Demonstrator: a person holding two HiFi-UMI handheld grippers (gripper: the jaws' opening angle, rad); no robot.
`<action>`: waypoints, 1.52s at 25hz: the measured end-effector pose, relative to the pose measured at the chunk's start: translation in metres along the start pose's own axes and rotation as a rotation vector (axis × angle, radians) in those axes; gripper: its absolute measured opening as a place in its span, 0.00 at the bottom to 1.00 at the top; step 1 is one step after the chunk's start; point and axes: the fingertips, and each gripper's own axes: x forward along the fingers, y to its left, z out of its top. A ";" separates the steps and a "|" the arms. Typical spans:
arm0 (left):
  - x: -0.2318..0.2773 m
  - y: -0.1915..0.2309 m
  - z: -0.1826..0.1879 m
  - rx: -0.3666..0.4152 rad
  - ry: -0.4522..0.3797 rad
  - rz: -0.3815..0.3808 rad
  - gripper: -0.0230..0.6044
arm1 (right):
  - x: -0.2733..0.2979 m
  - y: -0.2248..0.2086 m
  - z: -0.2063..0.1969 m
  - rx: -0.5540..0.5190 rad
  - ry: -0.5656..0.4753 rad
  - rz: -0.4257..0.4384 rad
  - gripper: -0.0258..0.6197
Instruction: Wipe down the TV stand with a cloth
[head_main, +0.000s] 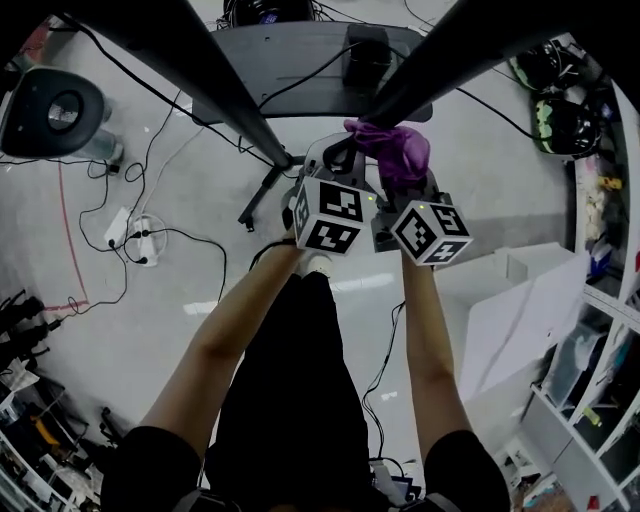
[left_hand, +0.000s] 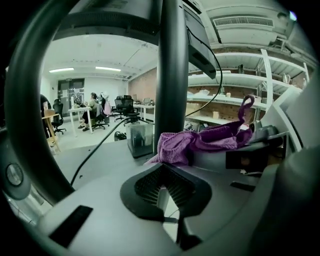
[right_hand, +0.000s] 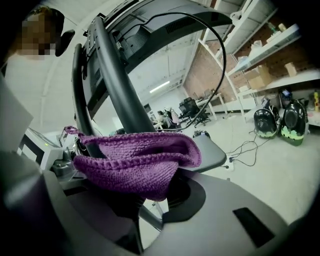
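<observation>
The TV stand's grey base (head_main: 290, 55) lies ahead on the floor, and two dark posts (head_main: 215, 80) rise from it towards me. A purple knitted cloth (head_main: 392, 148) hangs bunched at the tips of my right gripper (head_main: 400, 185), which is shut on it. In the right gripper view the cloth (right_hand: 132, 165) covers the jaws of the right gripper (right_hand: 150, 200), in front of a post (right_hand: 117, 90). My left gripper (head_main: 325, 160) is close beside it on the left. Its black pads (left_hand: 150, 187) meet with nothing between them. The cloth (left_hand: 200, 142) shows just right of a post (left_hand: 170, 75).
A black box (head_main: 365, 55) with a cable sits on the stand's base. Cables and a power strip (head_main: 135, 235) lie on the floor at the left, near a round dark device (head_main: 50, 110). White boxes (head_main: 520, 310) and shelves stand at the right, with helmets (head_main: 565, 120) beyond.
</observation>
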 end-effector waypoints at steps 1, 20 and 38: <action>0.004 0.000 -0.009 -0.003 0.009 -0.008 0.05 | 0.003 -0.004 -0.009 0.006 0.007 -0.006 0.14; 0.084 0.007 -0.154 0.006 0.131 -0.104 0.05 | 0.052 -0.071 -0.144 0.017 0.138 -0.077 0.14; 0.170 0.004 -0.294 -0.014 0.240 -0.155 0.05 | 0.099 -0.154 -0.279 -0.007 0.210 -0.078 0.14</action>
